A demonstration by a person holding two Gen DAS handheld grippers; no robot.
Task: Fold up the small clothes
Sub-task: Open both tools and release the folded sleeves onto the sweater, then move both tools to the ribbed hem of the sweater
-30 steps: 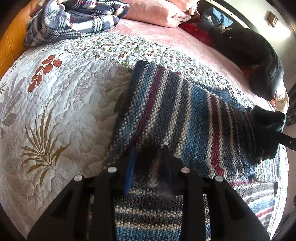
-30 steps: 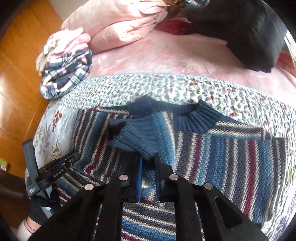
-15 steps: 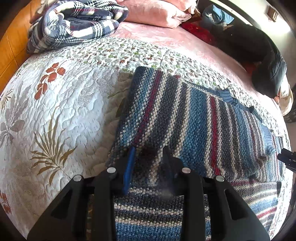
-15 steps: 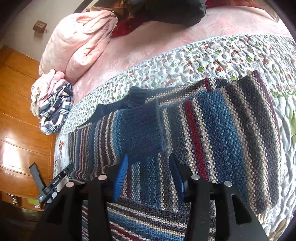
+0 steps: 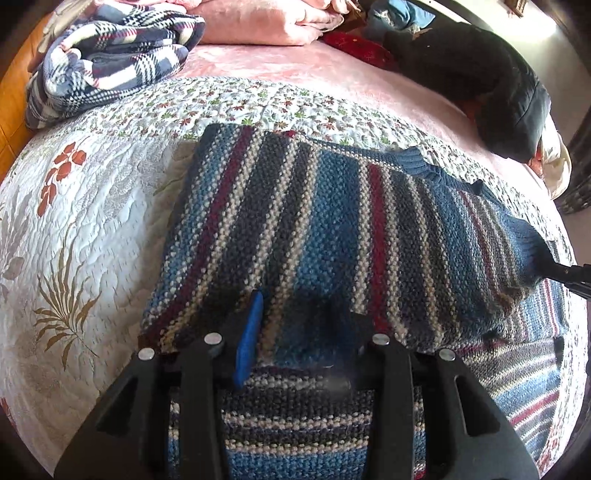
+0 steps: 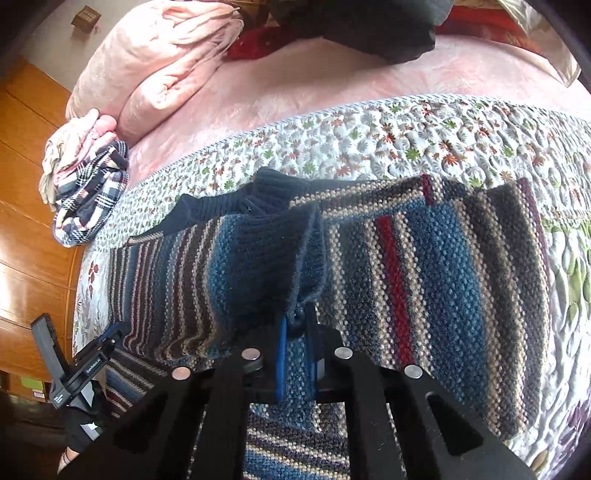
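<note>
Left wrist view first: the left gripper [image 5: 295, 325] sits low over the striped sweater [image 5: 314, 221], jaws spread apart with knit showing between them and nothing pinched. It has barely shifted over the last second. The sweater lies flat on the floral quilt [image 5: 92, 203] of the bed, just this side of the pink sheet [image 5: 295, 70].

Right wrist view, and here is the change: half a second ago those jaws stood wide over the dark ribbed cuff [image 6: 273, 254]; now the right gripper [image 6: 297, 332] is clamped tight on the cuff's edge. The sleeve already lies across the body of the sweater, so this reads as a grab to drag or straighten it, with the fold only partly done.

The count, working outward from the sweater: one sweater, two grippers, one sleeve cuff in hand. Left of it and farther up the bed, one plaid bundle [image 6: 88, 199]. Beyond it, a pink pillow [image 6: 155, 62]. Right of the pillow, one dark garment [image 6: 369, 29] heaped at the far edge.
</note>
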